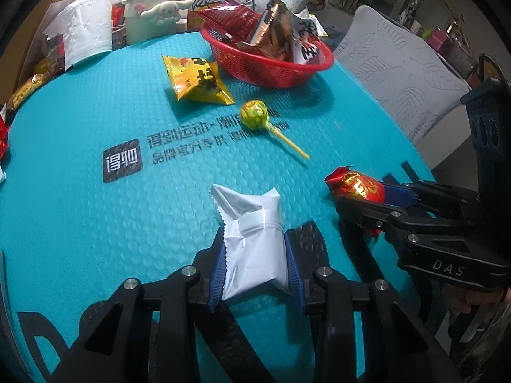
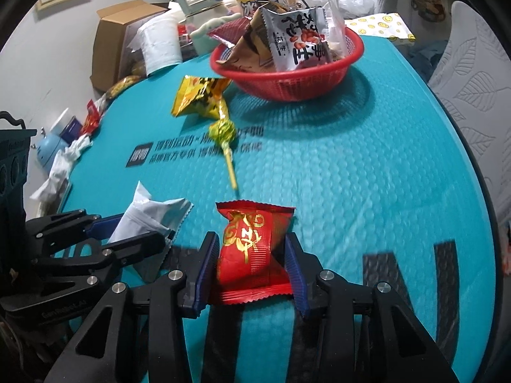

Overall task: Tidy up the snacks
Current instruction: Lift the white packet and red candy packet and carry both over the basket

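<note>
Left gripper (image 1: 255,265): blue-padded fingers (image 1: 216,274) closed on a white packet (image 1: 252,239), pinched at both sides, its crimped end pointing forward. Right gripper (image 2: 252,261): fingers (image 2: 295,274) clamped on a red sweet (image 2: 252,249) with gold print, wrapper edges flaring front and back. Both grippers sit side by side low over the teal mat (image 1: 95,223); the right one lies just right of the left.

Ahead of both grippers, on the mat:
- Lollipop (image 1: 255,113), green-yellow wrapper, stick (image 1: 290,145) pointing back toward the grippers.
- Yellow packet (image 1: 198,79), lying flat, just beyond the lollipop and to its left.
- Red basket (image 1: 271,70), farthest forward, just beside the yellow packet; holds several snack bags standing on edge, among them a white peanut bag (image 2: 297,41) and a brown one (image 1: 274,32).

Beyond the mat's far edge: paper roll (image 2: 159,44), cream kettle (image 2: 204,9), cardboard box (image 2: 118,28).
</note>
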`<act>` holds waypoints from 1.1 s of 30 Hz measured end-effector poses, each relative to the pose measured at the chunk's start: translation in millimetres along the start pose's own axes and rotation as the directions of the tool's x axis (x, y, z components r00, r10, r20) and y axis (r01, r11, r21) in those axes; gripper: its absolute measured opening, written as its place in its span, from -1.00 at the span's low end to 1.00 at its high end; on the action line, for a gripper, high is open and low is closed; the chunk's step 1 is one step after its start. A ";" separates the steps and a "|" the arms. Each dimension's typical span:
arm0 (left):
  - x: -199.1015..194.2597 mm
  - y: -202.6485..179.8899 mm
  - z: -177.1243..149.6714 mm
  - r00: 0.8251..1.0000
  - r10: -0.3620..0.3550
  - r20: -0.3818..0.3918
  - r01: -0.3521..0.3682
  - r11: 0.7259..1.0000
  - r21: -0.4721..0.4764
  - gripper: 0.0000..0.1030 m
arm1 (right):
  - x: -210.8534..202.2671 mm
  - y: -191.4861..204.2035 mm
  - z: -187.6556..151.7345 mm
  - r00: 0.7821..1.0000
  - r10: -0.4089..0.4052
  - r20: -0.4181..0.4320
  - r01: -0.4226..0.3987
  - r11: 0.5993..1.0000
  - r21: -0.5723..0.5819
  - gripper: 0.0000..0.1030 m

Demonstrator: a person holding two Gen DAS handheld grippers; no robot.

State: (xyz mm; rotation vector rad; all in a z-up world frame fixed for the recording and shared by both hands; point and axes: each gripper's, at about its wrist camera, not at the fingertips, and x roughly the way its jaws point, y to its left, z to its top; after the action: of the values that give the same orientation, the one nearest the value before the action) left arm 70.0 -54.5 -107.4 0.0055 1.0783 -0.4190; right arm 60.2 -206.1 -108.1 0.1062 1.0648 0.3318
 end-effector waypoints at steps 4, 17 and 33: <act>2.1 -4.7 -0.3 0.999 0.036 0.006 -0.036 0.999 0.036 -0.34 | -4.6 3.4 -8.8 1.000 -0.016 -0.007 0.016 1.000 -0.020 -0.20; 9.5 -14.9 2.8 0.994 0.089 0.056 -0.095 0.990 0.104 -0.26 | -4.7 9.6 -17.3 0.999 -0.049 0.019 0.050 0.997 -0.052 -0.19; -9.3 -20.5 -4.4 0.996 0.044 0.079 -0.051 0.994 0.096 -0.34 | -19.6 12.0 -33.1 0.996 0.044 0.075 -0.044 0.999 -0.014 -0.32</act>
State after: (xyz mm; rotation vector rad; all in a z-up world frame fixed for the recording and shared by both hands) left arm 55.6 -69.4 -97.5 0.1008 0.9791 -0.4255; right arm 20.2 -203.5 -104.8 0.1305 0.9869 0.3712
